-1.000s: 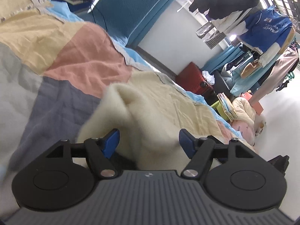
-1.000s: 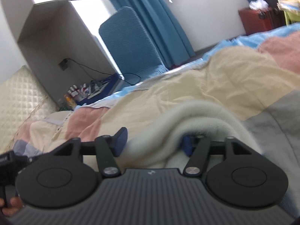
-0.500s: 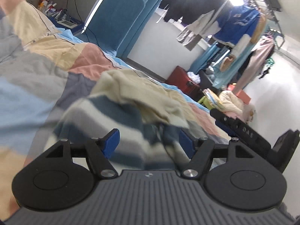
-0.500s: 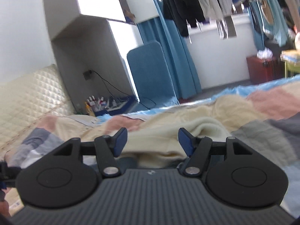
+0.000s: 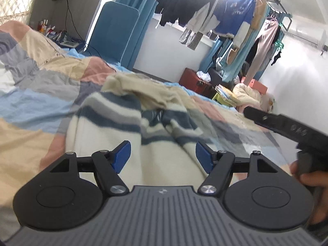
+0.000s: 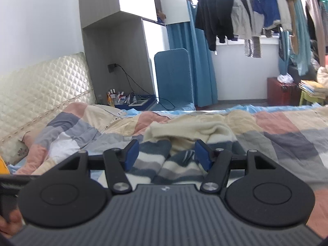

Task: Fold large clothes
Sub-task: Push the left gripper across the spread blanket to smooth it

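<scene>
A cream sweater (image 5: 106,135) with blue and grey stripes lies crumpled on the patchwork quilt (image 5: 30,102). My left gripper (image 5: 163,153) hovers over its near cream part, open, with the blue pads clear of the cloth. From the right wrist the sweater (image 6: 184,131) lies just past my right gripper (image 6: 167,152), also open and holding nothing. The right gripper's black body (image 5: 287,127) and the hand (image 5: 311,180) on it show at the right edge of the left wrist view.
A quilted cream headboard (image 6: 41,86) stands at the left. Past the bed are a blue padded panel (image 6: 174,78), a cluttered low stand (image 6: 127,100), a red suitcase (image 6: 280,92) and clothes on a rail (image 6: 246,10).
Both grippers have drawn back and upward from the sweater. The cream cloth that filled their jaws a second ago now lies on the quilt, and its striped part has come into view.
</scene>
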A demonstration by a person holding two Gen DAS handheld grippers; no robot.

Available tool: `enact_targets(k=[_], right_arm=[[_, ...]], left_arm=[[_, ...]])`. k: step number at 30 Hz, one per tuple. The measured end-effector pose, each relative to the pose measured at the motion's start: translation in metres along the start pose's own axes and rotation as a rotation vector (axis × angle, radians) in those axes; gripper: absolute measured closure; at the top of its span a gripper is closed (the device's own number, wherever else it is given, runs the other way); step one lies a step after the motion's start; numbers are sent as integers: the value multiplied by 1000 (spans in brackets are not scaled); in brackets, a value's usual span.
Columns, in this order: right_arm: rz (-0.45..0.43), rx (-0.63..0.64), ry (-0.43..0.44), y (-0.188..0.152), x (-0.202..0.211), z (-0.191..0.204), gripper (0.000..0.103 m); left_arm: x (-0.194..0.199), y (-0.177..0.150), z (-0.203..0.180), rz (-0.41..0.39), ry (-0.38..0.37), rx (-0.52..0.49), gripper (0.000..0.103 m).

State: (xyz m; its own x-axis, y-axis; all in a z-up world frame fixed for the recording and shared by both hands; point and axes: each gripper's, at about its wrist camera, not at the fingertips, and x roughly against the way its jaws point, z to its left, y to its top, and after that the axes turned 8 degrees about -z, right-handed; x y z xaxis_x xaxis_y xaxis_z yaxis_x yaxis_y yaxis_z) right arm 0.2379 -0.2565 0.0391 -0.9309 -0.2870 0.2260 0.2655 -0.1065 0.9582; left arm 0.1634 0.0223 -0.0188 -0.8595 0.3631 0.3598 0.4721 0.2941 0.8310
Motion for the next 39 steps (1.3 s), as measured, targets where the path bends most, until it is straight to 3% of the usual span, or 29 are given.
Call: enact_targets(k=[8, 14, 20, 21, 24, 29, 32, 36, 39], right_arm=[[77, -72, -53, -53, 7, -6, 39], [113, -65, -63, -82, -7, -6, 39], [120, -64, -51, -99, -23, -12, 34], [127, -74, -54, -100, -27, -14, 33], [130, -111, -76, -105, -36, -24, 10], [160, -182, -90, -113, -47, -37, 9], [202, -180, -109, -119, -55, -38, 9], [240, -166, -130, -123, -59, -36, 9], [241, -166, -137, -124, -58, -37, 9]], left_arm=[[-18, -34, 12, 75, 47, -26, 28], [-42, -35, 42, 98, 100, 36, 28], [-54, -31, 64, 86, 209, 16, 25], [-57, -30, 69, 92, 221, 32, 25], [-64, -29, 84, 108, 241, 92, 25], [-75, -33, 99, 139, 306, 118, 25], [-78, -37, 94, 145, 269, 116, 25], [-85, -44, 74, 141, 137, 60, 25], [-101, -56, 49, 176, 108, -64, 25]])
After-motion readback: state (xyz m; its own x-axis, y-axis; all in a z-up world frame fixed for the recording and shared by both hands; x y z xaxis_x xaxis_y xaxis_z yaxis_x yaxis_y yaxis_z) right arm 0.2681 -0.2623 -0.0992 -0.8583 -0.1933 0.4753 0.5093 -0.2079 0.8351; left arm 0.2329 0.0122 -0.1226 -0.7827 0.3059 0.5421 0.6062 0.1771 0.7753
